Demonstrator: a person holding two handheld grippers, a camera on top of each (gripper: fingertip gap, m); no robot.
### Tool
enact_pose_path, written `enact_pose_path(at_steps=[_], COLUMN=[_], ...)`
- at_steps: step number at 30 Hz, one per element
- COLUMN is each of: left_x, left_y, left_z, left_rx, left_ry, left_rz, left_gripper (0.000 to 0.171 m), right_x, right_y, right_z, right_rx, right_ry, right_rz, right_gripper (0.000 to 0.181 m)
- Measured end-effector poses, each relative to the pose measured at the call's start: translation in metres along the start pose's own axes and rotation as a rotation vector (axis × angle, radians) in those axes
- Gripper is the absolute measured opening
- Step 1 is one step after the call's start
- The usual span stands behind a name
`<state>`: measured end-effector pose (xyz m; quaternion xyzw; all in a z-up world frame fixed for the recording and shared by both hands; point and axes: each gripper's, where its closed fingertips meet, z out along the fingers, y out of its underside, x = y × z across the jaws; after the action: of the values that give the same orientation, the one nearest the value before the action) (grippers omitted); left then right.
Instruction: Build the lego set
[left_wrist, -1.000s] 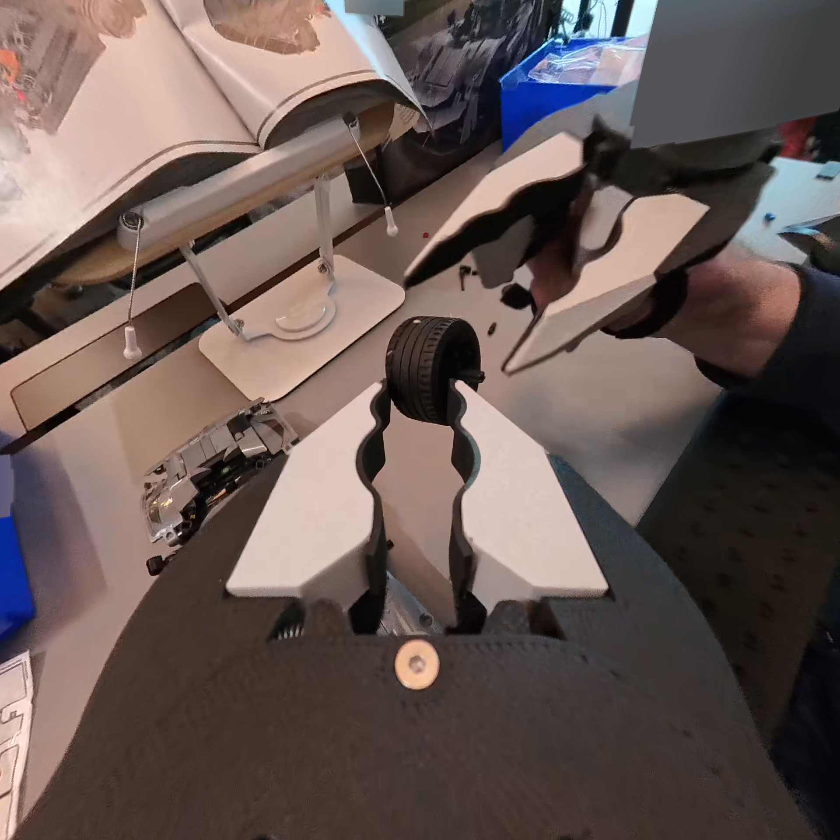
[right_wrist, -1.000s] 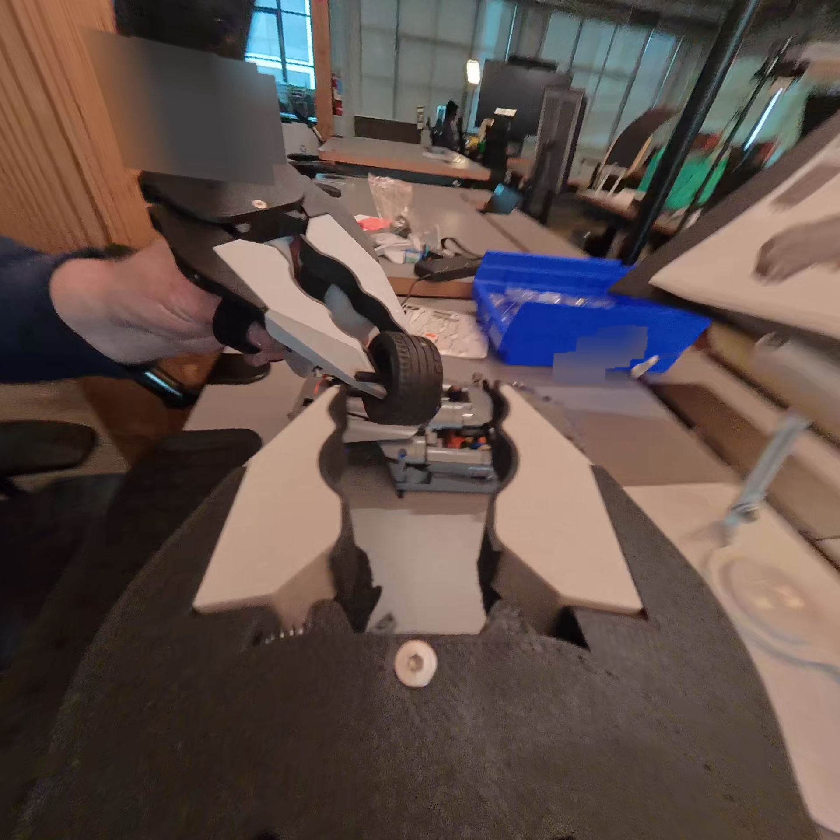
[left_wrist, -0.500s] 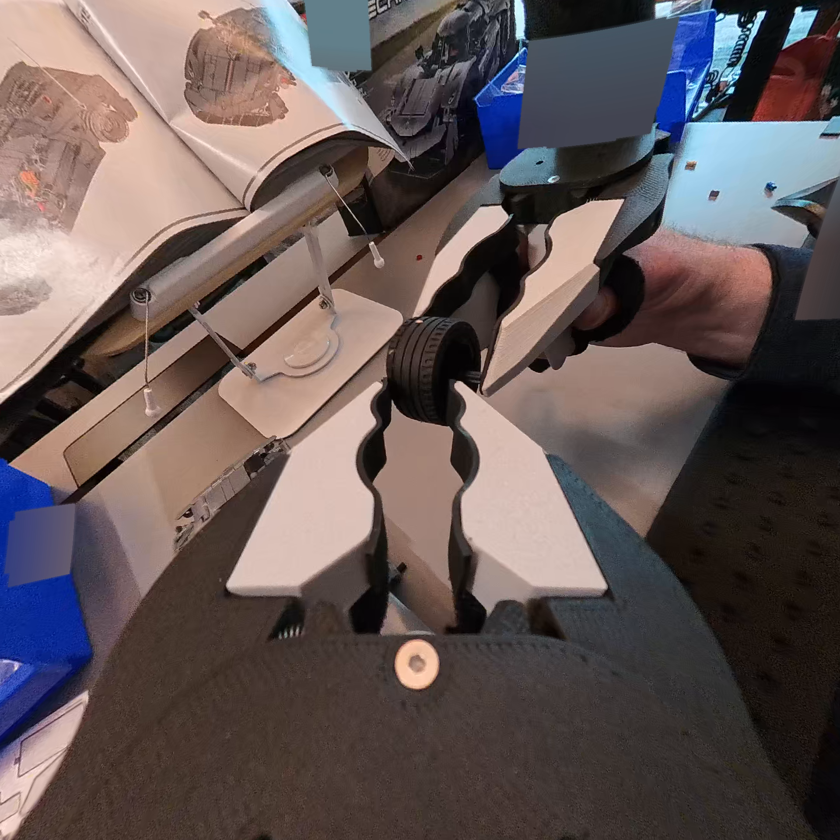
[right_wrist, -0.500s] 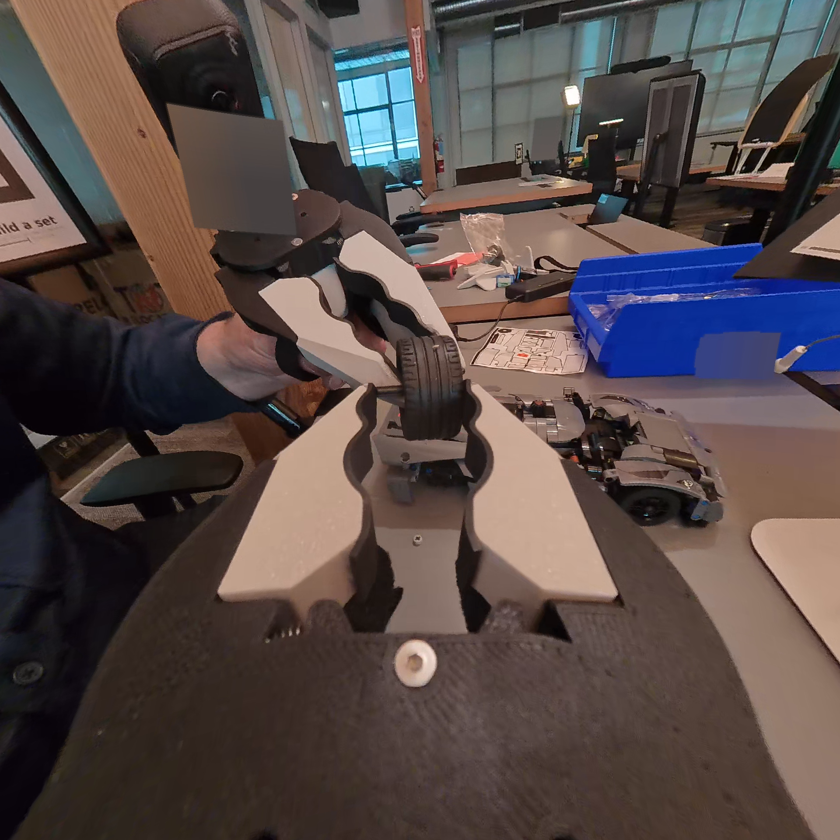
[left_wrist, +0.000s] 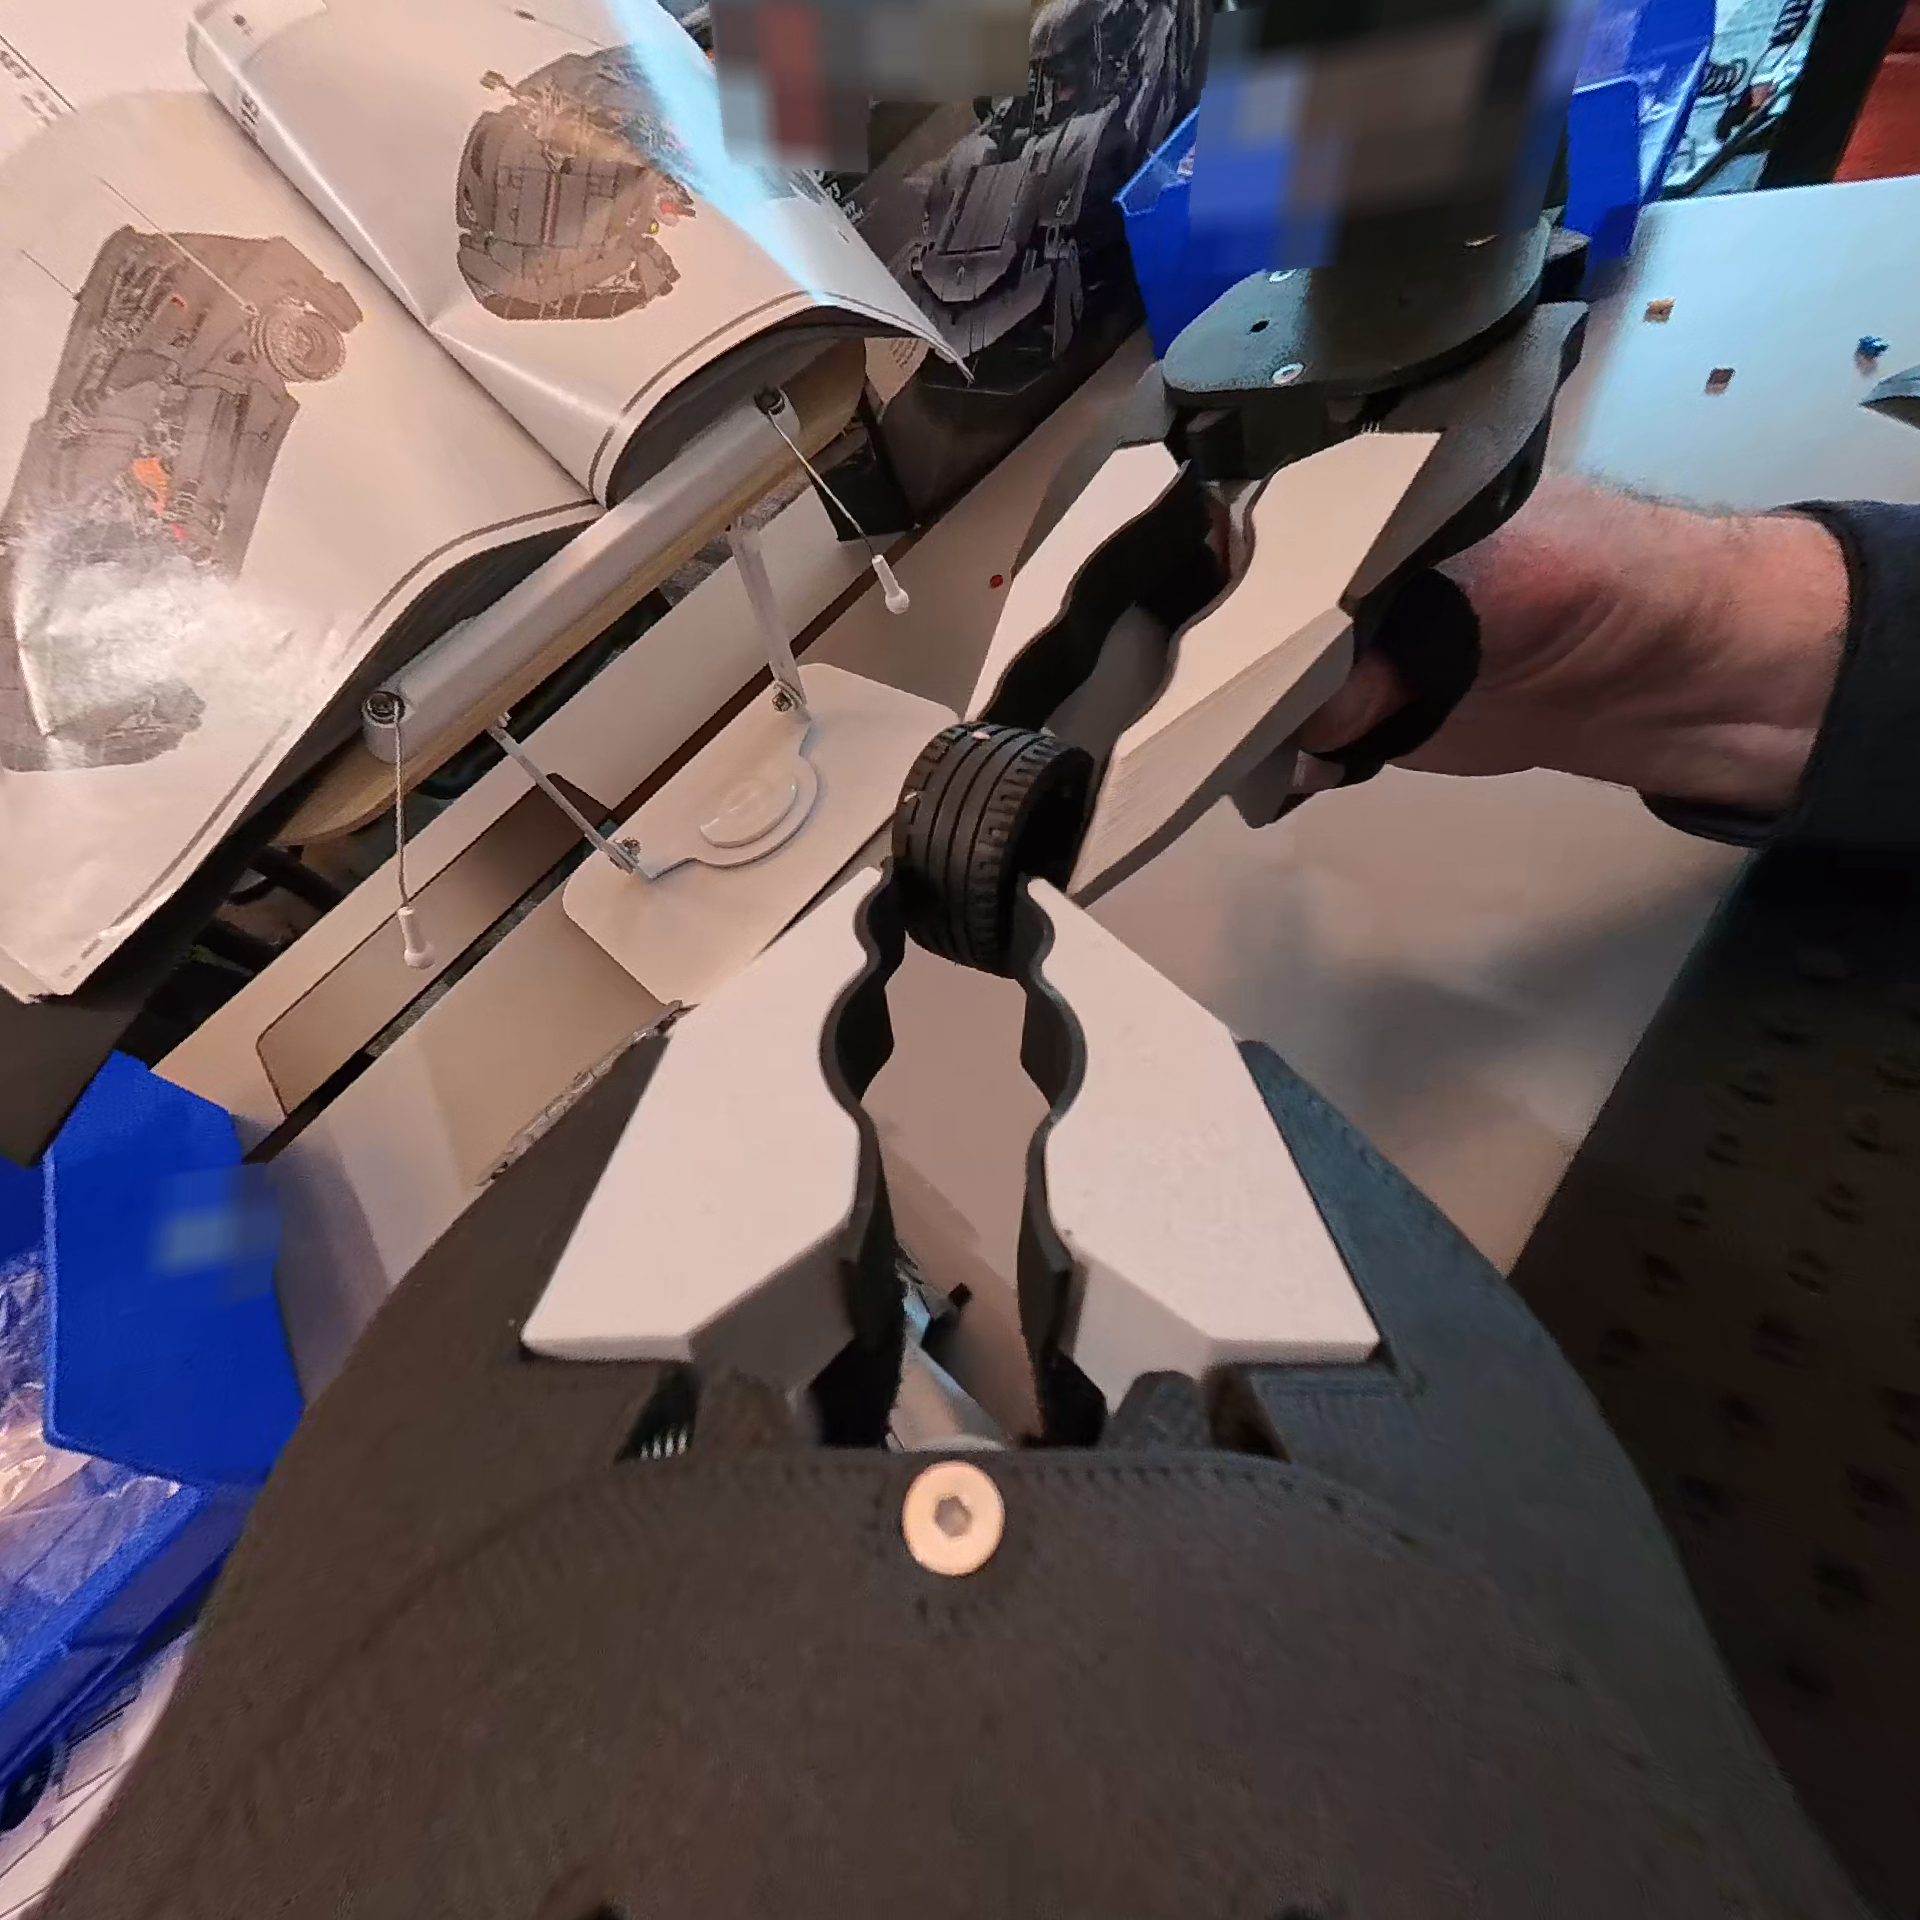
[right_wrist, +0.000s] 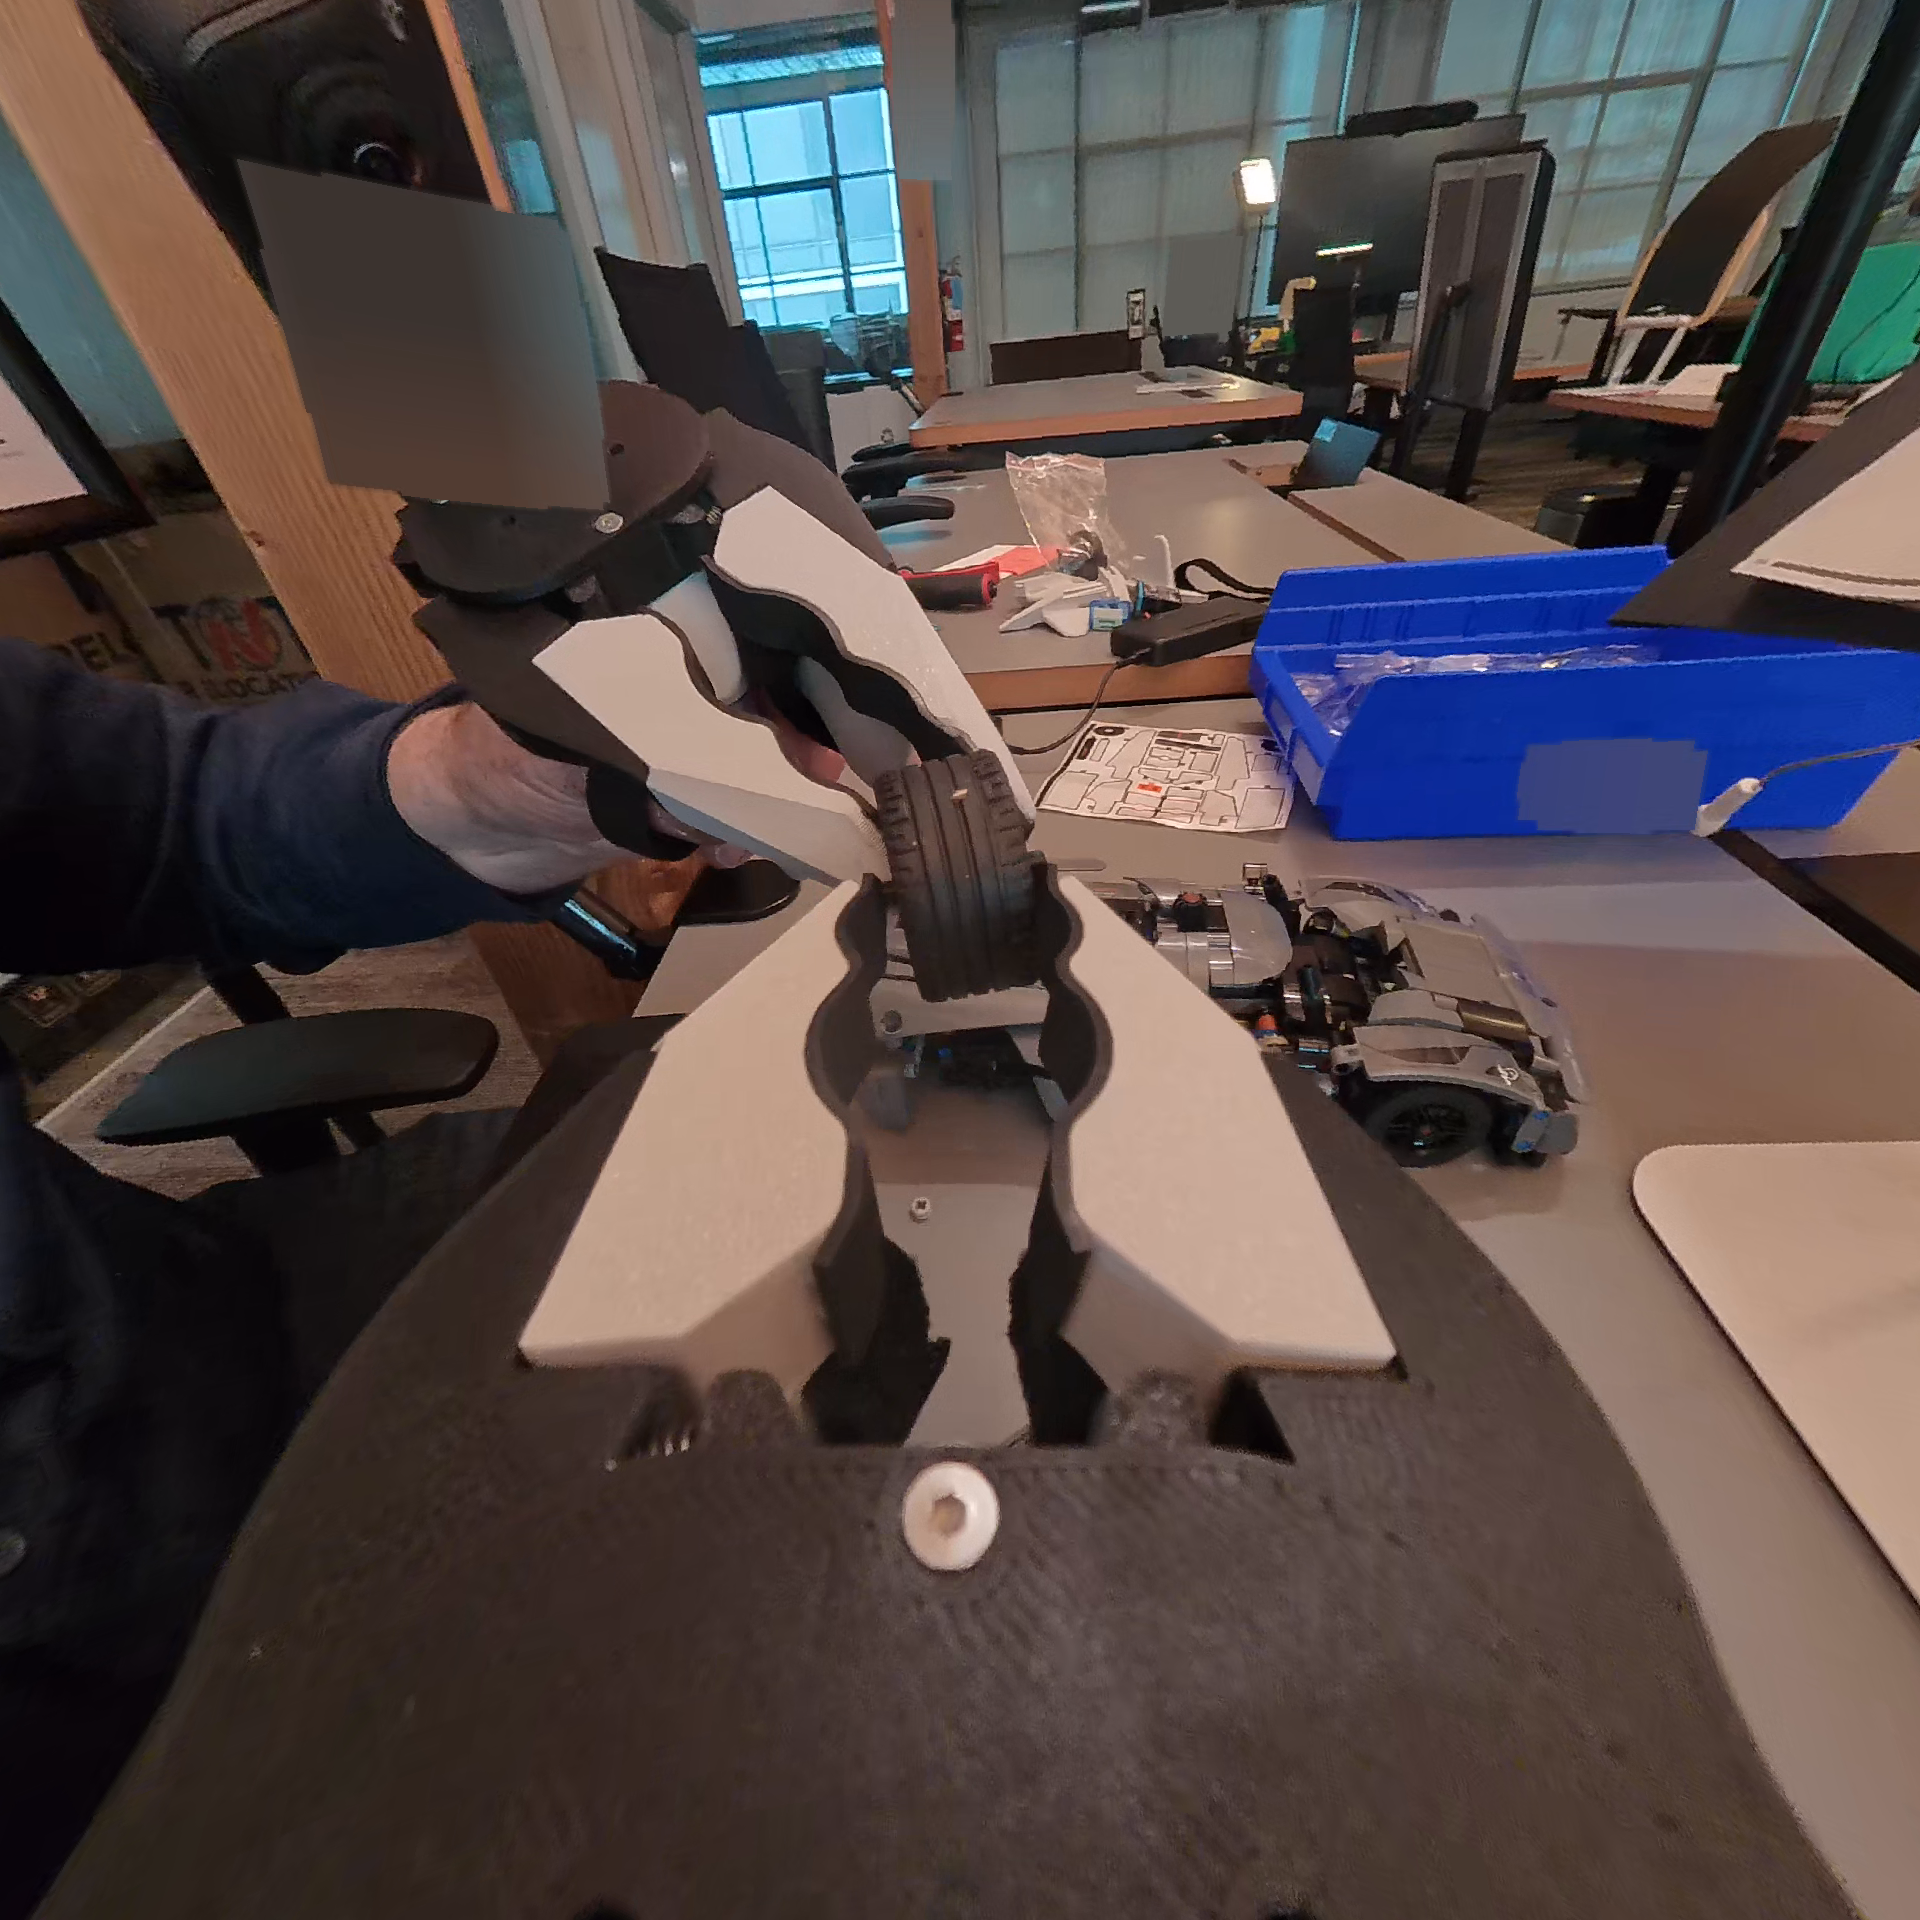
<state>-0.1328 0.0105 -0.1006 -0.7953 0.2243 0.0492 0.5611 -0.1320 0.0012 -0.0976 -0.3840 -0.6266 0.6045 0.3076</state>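
Note:
A black Lego wheel with a ribbed tyre is held in the air between both grippers. My left gripper is shut on the wheel at its fingertips. My right gripper has its two fingers pressed on either side of the same wheel. In the left wrist view the right gripper reaches in from the upper right, held by a hand. In the right wrist view the left gripper comes in from the left. The grey and black Lego car lies on the table behind the wheel.
An open instruction book rests on a stand with a white base plate. A blue bin and a sticker sheet lie beyond the car. Another blue bin is at the left. A chair armrest is beside the table edge. Both grippers' tips are close together, under 4 cm apart.
My right gripper has moved in from the side and narrowed its fingers onto the wheel. My left gripper has kept hold of the wheel and lifted slightly.

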Motion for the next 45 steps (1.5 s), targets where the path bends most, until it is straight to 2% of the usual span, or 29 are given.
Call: enact_pose_path(at_steps=[6,9,18,24,26,28,32,37,38,45], left_x=[-0.004,-0.005,-0.004,-0.003,-0.002,0.002,0.006,0.022,0.024,0.035], left_y=[-0.002,-0.003,0.002,-0.005,-0.009,-0.02,-0.036,-0.034,-0.035,-0.035], left_z=[0.0,0.003,0.007,0.002,-0.003,-0.015,-0.042,-0.05,-0.052,-0.055], left_rx=[0.001,0.006,-0.005,0.108,0.172,0.28,0.483,0.515,0.523,0.542], left_ry=[0.019,0.049,0.098,0.219,0.284,0.419,0.697,0.948,0.987,1.147], left_rz=[-0.01,-0.07,-0.148,-0.2,-0.235,-0.301,-0.465,-0.568,-0.588,-0.637], left_gripper=[0.017,0.018,0.019,0.019,0.019,0.019,0.019,0.019,0.019,0.019], right_x=[0.003,0.007,0.009,0.002,-0.005,-0.011,-0.02,-0.037,-0.041,-0.05], right_y=[-0.004,-0.004,0.001,-0.007,-0.017,-0.029,-0.032,-0.028,-0.029,-0.037], right_z=[0.0,-0.004,-0.006,-0.009,-0.014,-0.021,-0.02,-0.003,-0.002,-0.008], right_rx=[0.031,0.014,0.007,0.033,0.096,0.17,0.191,0.146,0.147,0.182], right_ry=[-0.003,0.048,0.002,-0.009,-0.047,-0.1,-0.139,-0.131,-0.133,-0.153], right_rz=[0.032,-0.031,0.031,-0.028,-0.036,-0.013,-0.027,-0.125,-0.148,-0.184], right_gripper=[0.024,0.025,0.025,0.022,0.025,0.032,0.027,0.022,0.016,0.004])
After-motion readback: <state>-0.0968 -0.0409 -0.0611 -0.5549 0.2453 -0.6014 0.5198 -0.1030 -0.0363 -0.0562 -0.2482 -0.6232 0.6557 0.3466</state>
